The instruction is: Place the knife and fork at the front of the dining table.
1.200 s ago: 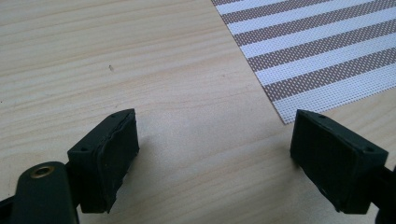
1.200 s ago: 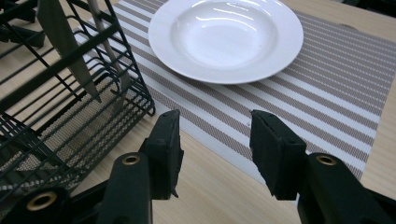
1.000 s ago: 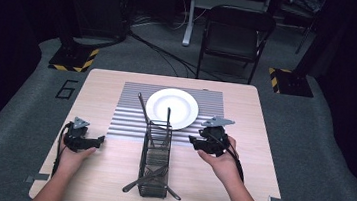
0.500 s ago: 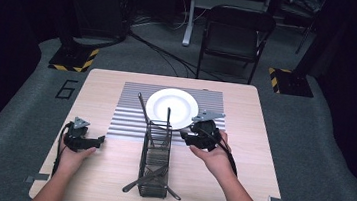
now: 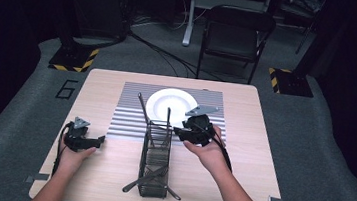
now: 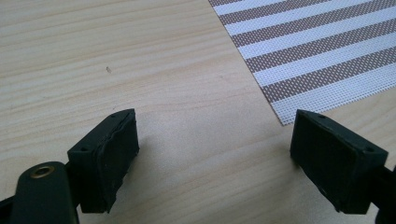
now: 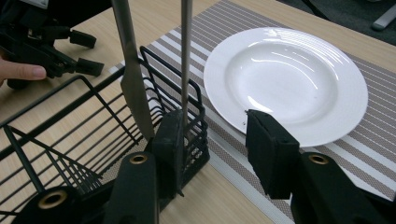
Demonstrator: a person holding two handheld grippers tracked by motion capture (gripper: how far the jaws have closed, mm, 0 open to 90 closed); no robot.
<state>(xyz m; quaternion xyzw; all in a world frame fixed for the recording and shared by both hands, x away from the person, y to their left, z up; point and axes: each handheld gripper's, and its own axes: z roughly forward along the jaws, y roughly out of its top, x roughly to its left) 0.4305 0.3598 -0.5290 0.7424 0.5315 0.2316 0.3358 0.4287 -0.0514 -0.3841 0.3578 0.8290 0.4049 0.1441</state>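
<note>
A: Delta vs the earlier frame: right gripper (image 5: 181,132) has shifted left across the table (image 5: 246,107), from out past the rack toward its far end. Jaws have just been closing. Left gripper (image 5: 96,141) hasn't moved.

B: Anything between the right jaws?

A: In the right gripper view, a thin metal utensil handle (image 7: 186,56) stands upright in the far compartment of the black wire rack (image 5: 155,161). It sits against the inner face of the left-hand pad (image 7: 169,135); the other pad is apart from it. So the jaws are part closed, gap remaining, nothing clamped.

B: Other utensils?

A: A flat knife (image 7: 133,74) leans in the same end of the rack, just left of the handle. More cutlery lies crossed at the rack's near end.

B: Rack location?

A: Middle of the table, running from the near edge onto the striped placemat (image 5: 130,110). White plate (image 5: 172,104) sits on the mat just beyond the rack's far end.

B: Left gripper?

A: Near the table's left edge, jaws spread wide, nothing in them; bare wood and the mat's corner (image 6: 285,119) below.
</note>
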